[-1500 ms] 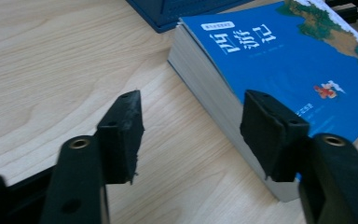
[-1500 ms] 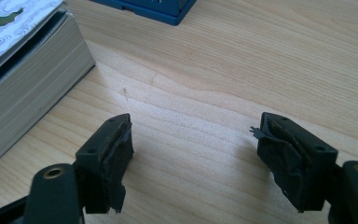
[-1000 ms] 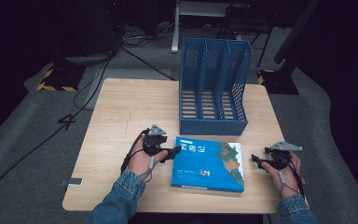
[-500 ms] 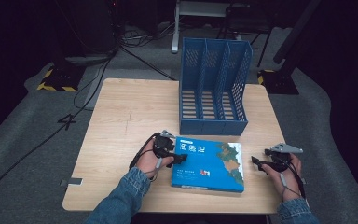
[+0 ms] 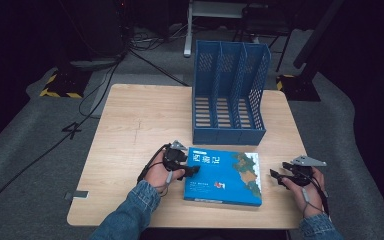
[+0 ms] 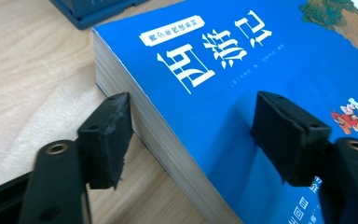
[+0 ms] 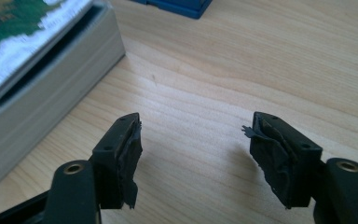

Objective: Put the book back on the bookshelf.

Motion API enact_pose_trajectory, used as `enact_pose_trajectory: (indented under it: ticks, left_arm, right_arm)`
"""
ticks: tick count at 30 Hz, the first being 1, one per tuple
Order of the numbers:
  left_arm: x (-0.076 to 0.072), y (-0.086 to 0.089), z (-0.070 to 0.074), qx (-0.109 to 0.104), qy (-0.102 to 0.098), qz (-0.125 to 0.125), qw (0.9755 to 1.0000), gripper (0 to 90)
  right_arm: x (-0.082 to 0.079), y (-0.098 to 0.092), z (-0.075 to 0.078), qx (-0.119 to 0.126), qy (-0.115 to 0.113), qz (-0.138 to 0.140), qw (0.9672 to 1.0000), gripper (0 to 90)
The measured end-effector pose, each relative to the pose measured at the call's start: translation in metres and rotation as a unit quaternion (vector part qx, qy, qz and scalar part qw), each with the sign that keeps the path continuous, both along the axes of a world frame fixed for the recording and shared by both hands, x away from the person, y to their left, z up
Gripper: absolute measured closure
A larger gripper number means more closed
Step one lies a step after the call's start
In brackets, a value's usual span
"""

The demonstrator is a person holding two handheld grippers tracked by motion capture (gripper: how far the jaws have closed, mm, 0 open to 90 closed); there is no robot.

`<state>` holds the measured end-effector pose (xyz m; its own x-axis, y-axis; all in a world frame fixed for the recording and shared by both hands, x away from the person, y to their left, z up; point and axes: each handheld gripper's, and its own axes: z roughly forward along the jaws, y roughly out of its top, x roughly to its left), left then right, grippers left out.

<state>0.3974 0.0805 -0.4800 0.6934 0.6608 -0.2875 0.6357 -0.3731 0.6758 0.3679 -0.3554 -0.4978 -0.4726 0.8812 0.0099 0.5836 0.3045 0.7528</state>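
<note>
From the high view, I have the blue book (image 5: 225, 176) lying flat at the near middle of the surface (image 5: 130, 125), with the blue file rack (image 5: 229, 95) standing just beyond its far edge. My left hand-held gripper (image 5: 187, 171) sits at the book's left edge, one jaw reaching over the cover. My right hand-held gripper (image 5: 276, 176) rests on the surface to the right of the book, apart from it, jaws spread. The rack is the one obstacle I see: if I tip the book up towards it, the far edge could knock the rack's low front lip.

In the left gripper view, the left hand-held gripper (image 6: 191, 126) is open and straddles the book's (image 6: 242, 84) left edge, one jaw low against the page block, the other above the cover. The risk, as I judge it, is that closing here pinches only the cover and a few top pages, so the book fans open or slides away across the wood.

In the right gripper view, the right hand-held gripper (image 7: 193, 149) is open over bare wood and holds nothing; the book (image 7: 37, 65) lies off to its left. Its pads (image 7: 279, 158) look torn, so I would expect a weaker grip on a glossy cover.
</note>
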Motion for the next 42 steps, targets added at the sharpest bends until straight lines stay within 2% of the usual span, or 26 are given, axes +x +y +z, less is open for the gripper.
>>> enact_pose_trajectory:
  ticks: [4,8,10,12,17,20,23,25,29,30,33,34,42]
  left_arm:
    - [-0.001,0.005,0.004,-0.014,-0.01,0.002,0.9999,42.7]
    - [-0.005,0.004,0.01,-0.026,-0.024,-0.007,0.9993,46.5]
    - [-0.009,0.004,0.011,-0.023,-0.014,-0.025,0.9993,46.5]
    - [-0.013,0.004,0.012,-0.018,-0.014,-0.04,0.9989,46.7]
    - [-0.021,0.0,0.01,0.004,-0.009,-0.058,0.9983,47.0]
    - [-0.021,-0.001,0.009,0.006,-0.011,-0.061,0.9981,46.3]
    - [-0.02,0.0,0.004,-0.004,-0.003,-0.062,0.9981,43.2]
    - [-0.02,0.0,0.004,-0.008,0.0,-0.059,0.9982,43.2]
    - [-0.02,0.001,0.003,-0.009,0.003,-0.052,0.9986,45.0]
    - [-0.02,0.001,0.003,-0.009,0.005,-0.047,0.9988,46.7]
    - [-0.02,0.001,0.003,-0.013,0.007,-0.042,0.999,48.4]
    - [-0.02,0.002,0.002,-0.017,0.007,-0.04,0.999,49.5]
    - [-0.02,0.003,0.001,-0.027,0.014,-0.025,0.9992,51.8]
  right_arm:
    - [-0.004,0.004,0.01,0.015,-0.013,0.008,0.9998,35.1]
    - [-0.008,0.01,0.02,0.021,-0.025,0.022,0.9992,35.1]
    - [-0.011,0.014,0.024,0.026,-0.028,0.027,0.9989,35.1]
    - [-0.014,0.02,0.028,0.029,-0.032,0.036,0.9984,35.1]
    - [-0.021,0.036,0.04,0.033,-0.048,0.062,0.9963,35.1]
    - [-0.023,0.043,0.044,0.037,-0.049,0.073,0.9954,35.1]
    - [-0.028,0.059,0.049,0.042,-0.046,0.099,0.9931,34.2]
    - [-0.029,0.064,0.05,0.042,-0.044,0.106,0.9925,33.5]
    - [-0.033,0.086,0.051,0.044,-0.035,0.138,0.9889,30.3]
    - [-0.035,0.097,0.051,0.037,-0.027,0.156,0.9868,29.7]
    - [-0.038,0.108,0.051,0.025,-0.03,0.166,0.9854,28.5]
    - [-0.04,0.118,0.052,0.021,-0.029,0.178,0.9834,28.2]
    - [-0.042,0.131,0.05,0.016,-0.018,0.19,0.9816,26.6]
